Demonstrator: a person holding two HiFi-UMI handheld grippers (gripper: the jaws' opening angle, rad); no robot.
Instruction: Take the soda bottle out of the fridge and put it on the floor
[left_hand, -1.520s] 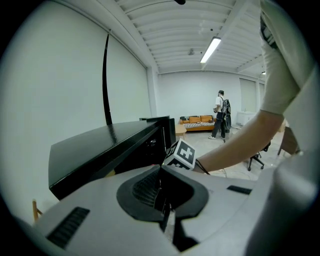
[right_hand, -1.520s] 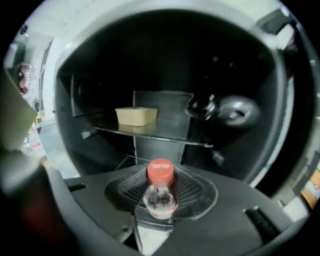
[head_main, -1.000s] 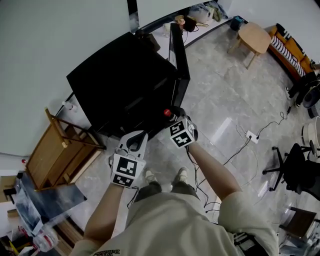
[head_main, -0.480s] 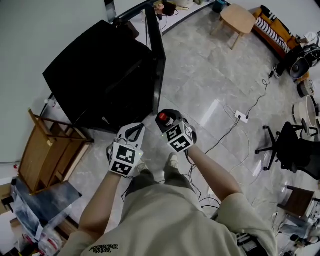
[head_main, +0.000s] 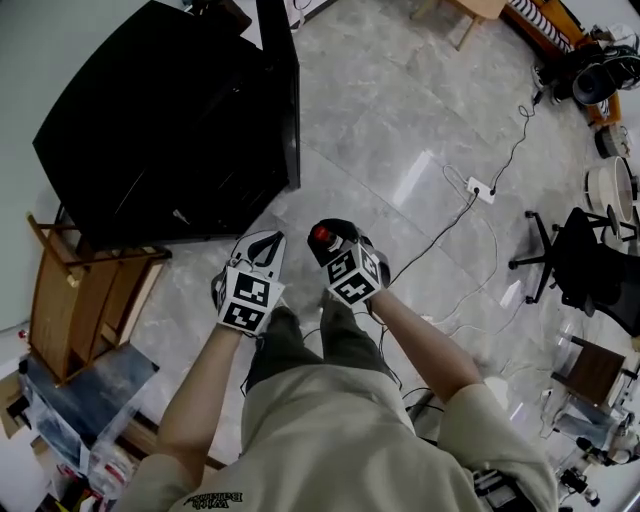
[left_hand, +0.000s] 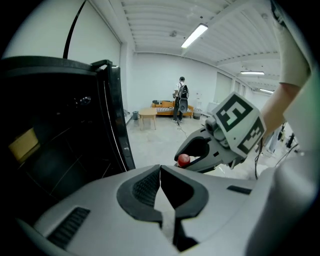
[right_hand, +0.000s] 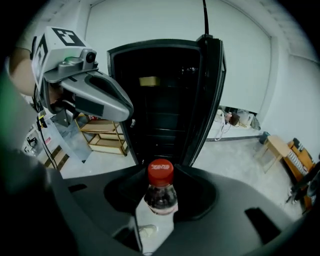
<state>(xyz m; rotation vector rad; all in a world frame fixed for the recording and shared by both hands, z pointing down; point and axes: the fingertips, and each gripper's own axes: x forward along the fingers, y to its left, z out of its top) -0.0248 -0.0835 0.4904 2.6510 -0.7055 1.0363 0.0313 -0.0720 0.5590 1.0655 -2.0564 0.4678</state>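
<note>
The bottle (right_hand: 161, 192) stands upright between the 2 jaws of the right gripper (right_hand: 161, 202). Its red cap (right_hand: 160, 172) rises just above the jaws, and dark soda shows in the neck below it. The jaws stand fairly wide and clamp the bottle at its shoulder, 1 on each side. Through the gap under the bottle, pale floor and part of a shoe show.

In the head view the right gripper (head_main: 326, 238) points down and away from the person, with the cap (head_main: 321, 236) showing at its tip. The bottle is outside the fridge (head_main: 170, 130) and in front of its open door (head_main: 280, 90). It hangs over the grey floor (head_main: 400, 150), near the person's feet. Whether its base touches the floor cannot be told.

The left gripper (left_hand: 160, 170) is clenched: its 2 jaws meet at the tips with nothing between them, and only a sliver of floor shows lower down. It touches neither the bottle nor the fridge. In the head view it (head_main: 262, 246) sits just beside the right gripper, on the fridge side, with both held at about the same level. From the left gripper view, the right gripper shows close by, with the red cap between its jaws.
</note>
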